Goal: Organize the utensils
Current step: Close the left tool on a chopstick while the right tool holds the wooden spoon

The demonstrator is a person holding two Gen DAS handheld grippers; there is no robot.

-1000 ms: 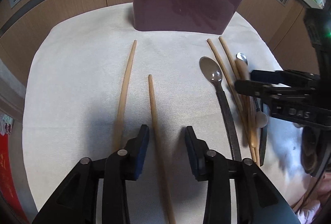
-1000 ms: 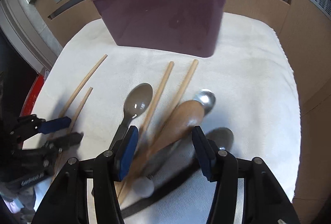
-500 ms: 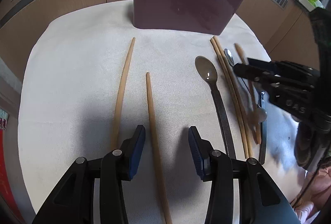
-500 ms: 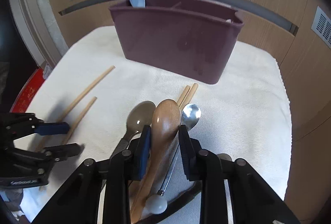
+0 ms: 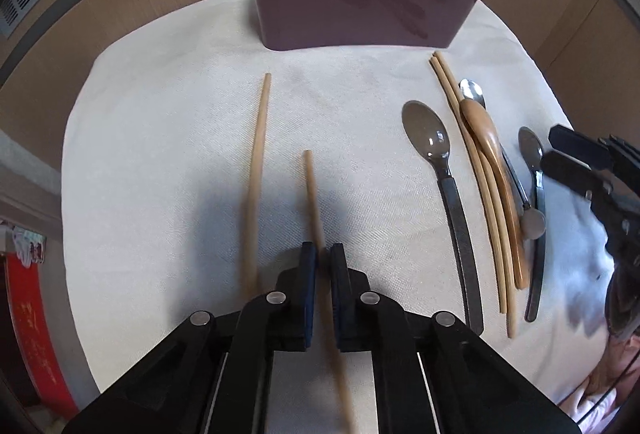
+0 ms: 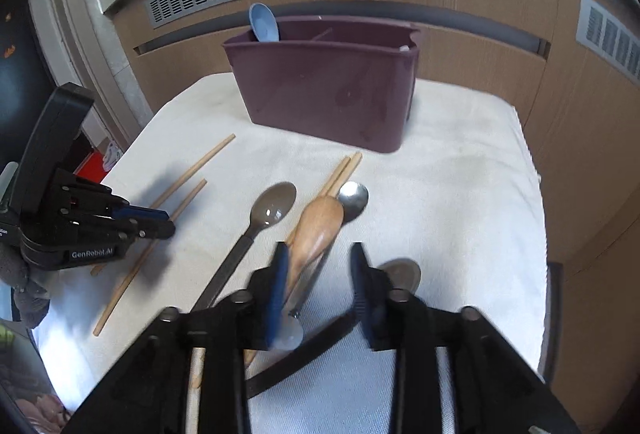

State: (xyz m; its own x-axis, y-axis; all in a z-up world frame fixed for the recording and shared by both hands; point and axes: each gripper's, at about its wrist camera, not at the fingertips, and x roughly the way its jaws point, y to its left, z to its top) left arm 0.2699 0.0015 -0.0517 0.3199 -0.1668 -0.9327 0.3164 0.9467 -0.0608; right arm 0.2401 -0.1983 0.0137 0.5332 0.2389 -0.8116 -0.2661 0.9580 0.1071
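Note:
My left gripper [image 5: 324, 262] is shut on a wooden chopstick [image 5: 312, 189] that lies on the white cloth [image 5: 160, 153]. Its twin chopstick [image 5: 258, 153] lies just to the left. My right gripper [image 6: 320, 258] hovers over the spoon pile with its jaws opening. A wooden spoon [image 6: 320, 230] lies against the left pad, not pinched. It rests across a chopstick pair [image 5: 476, 169] and a metal spoon [image 6: 353, 195]. A grey-brown spoon with a black handle [image 6: 274, 207] lies to their left. The maroon utensil holder [image 6: 328, 89] stands behind.
A blue spoon [image 6: 264, 23] stands in the holder's left compartment. A dark spoon [image 6: 402, 272] lies under my right finger. Wooden wall panels with vents ring the cloth. The left gripper [image 6: 156, 224] shows at the left of the right wrist view.
My left gripper has shut on the chopstick between its pads. My right gripper closed on the wooden spoon, then spread its jaws again and drew back and up; the spoon shifted.

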